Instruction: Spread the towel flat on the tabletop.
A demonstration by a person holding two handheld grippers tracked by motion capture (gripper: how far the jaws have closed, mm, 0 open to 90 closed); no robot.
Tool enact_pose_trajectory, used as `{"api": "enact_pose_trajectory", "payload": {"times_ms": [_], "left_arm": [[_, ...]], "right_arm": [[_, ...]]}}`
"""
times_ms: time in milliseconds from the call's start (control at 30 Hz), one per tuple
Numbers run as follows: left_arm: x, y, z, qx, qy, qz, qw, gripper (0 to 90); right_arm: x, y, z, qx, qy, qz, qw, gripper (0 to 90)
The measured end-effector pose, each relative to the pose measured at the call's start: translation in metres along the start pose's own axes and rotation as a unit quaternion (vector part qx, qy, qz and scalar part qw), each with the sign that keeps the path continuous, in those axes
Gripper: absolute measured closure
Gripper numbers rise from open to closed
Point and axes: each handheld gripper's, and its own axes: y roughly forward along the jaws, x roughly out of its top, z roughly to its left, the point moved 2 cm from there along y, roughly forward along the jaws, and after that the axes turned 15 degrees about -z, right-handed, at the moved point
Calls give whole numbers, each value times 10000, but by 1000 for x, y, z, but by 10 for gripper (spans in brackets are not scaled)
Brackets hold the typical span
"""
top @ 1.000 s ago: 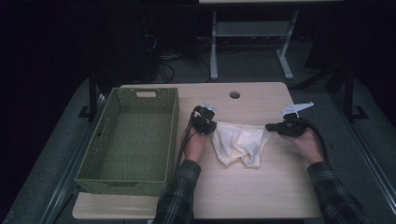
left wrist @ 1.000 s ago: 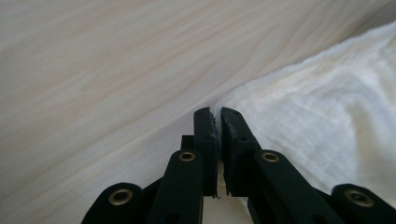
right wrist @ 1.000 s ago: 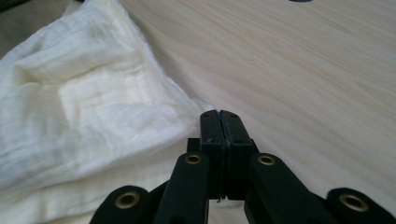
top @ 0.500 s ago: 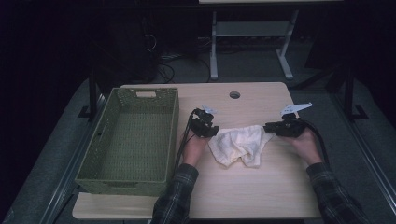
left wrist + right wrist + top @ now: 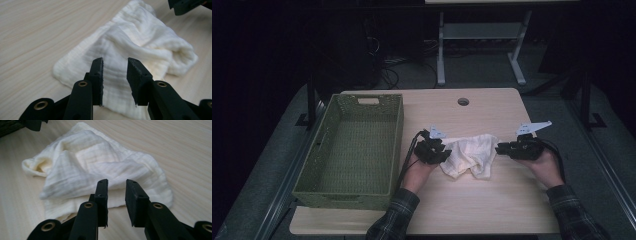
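The left gripper [image 5: 443, 151] sits at the cloth's [image 5: 470, 154] left end and the right gripper [image 5: 501, 149] at its right end, both near the middle of the table [image 5: 492, 210]. Each pair of jaws has just been opening and now stands apart, with nothing pinched between the pads. In the left gripper view the gripper [image 5: 114, 75] points at the cloth [image 5: 140, 47], which lies loose beyond the tips; the right gripper view shows the same for the right gripper [image 5: 116, 196] and the cloth [image 5: 100, 167].

The cloth is a cream, crinkled weave, bunched into soft folds. Judged from its slump, it is light, limp and not fragile; it will sag and trail when lifted and will not hold a shape. Grip is best taken on a doubled edge or a raised fold, where the pads close on several layers. A single flat layer may slip out.

Farther left, the basket [image 5: 398, 131] stands along the table's left edge.
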Motion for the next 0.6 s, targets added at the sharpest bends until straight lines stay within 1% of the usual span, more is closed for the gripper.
{"api": "enact_pose_trajectory", "payload": {"times_ms": [33,100,167,233,267,300,333,367,400,433,467,500,533,600], "left_arm": [[-2,-4,-4,-68,5,-21,10000,659],[-3,-6,-6,-101,7,-16,9999,659],[-7,-10,-11,-154,88,-12,9998,659],[-10,-13,-17,-223,146,0,9996,659],[-14,-14,-22,-257,207,4,9995,658],[-14,-14,-22,-257,207,4,9995,658],[-16,-15,-26,-294,239,-1,9993,658],[-18,-16,-30,-325,244,3,9992,656],[-20,-16,-34,-362,270,10,9990,653],[-21,-16,-37,-396,301,23,9988,650],[-23,-14,-43,-465,355,44,9983,640],[-23,-14,-43,-465,355,44,9983,639],[-25,-9,-48,-493,442,82,9978,633],[-28,-3,-50,-512,486,111,9974,628]], "right_arm": [[-2,-3,5,56,-10,-5,10000,715],[-3,-4,7,66,-10,-13,10000,715],[-6,-6,14,119,20,-30,9999,715],[-9,-6,20,123,-53,22,9999,708],[-12,-7,25,115,-134,26,9998,707],[-12,-7,25,115,-134,26,9998,707],[-14,-7,29,155,-96,38,9998,706],[-16,-7,34,224,-123,39,9997,700],[-17,-7,39,235,-120,68,9996,700],[-19,-7,43,286,-134,77,9995,696],[-21,-6,51,379,-184,81,9991,687],[-21,-6,51,379,-184,81,9991,687],[-23,-5,57,430,-191,104,9988,675],[-24,-3,61,506,-134,105,9986,659]]}}
